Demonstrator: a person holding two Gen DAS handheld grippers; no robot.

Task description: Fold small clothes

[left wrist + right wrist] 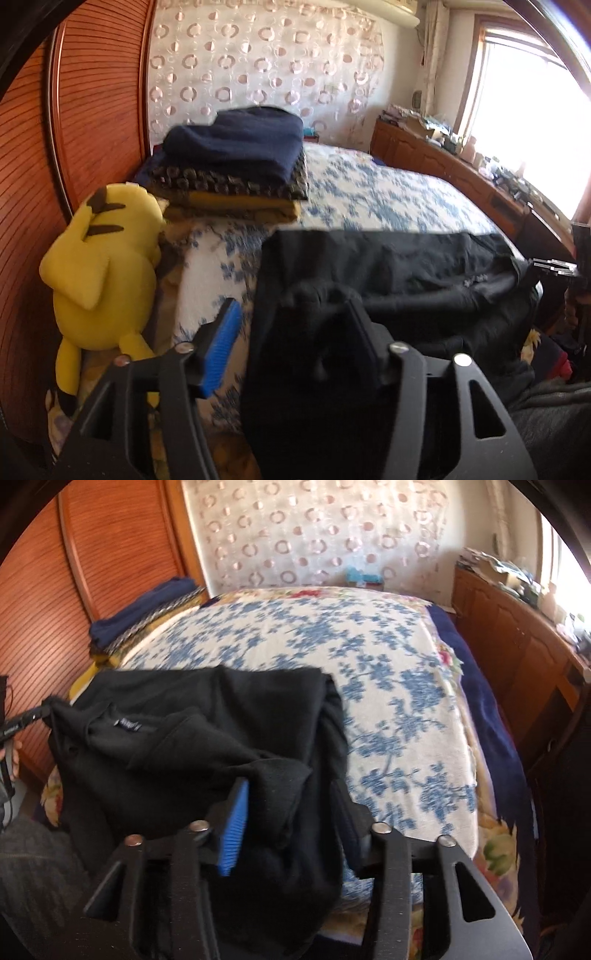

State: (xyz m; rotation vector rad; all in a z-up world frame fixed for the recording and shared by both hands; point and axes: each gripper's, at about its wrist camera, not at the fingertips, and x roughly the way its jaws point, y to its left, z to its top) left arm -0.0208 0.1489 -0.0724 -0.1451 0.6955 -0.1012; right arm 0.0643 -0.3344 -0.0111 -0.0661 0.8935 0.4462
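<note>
- A black garment [207,738] lies rumpled at the near edge of the bed [388,701], a small label showing at its collar.
- Left gripper [291,328]: jaws apart, cloth bunched between them, the blue pad [221,347] clear of the fabric, so released.
- Right gripper [291,812]: likewise spread, a fold of the garment lying loose between the fingers.
- From the left: one yellow plush toy [99,273] against the wooden headboard [92,110], one stack of folded clothes [236,166] just beside it, then a wooden cabinet [443,162] under the window [528,110].
- One garment, two grippers.
</note>
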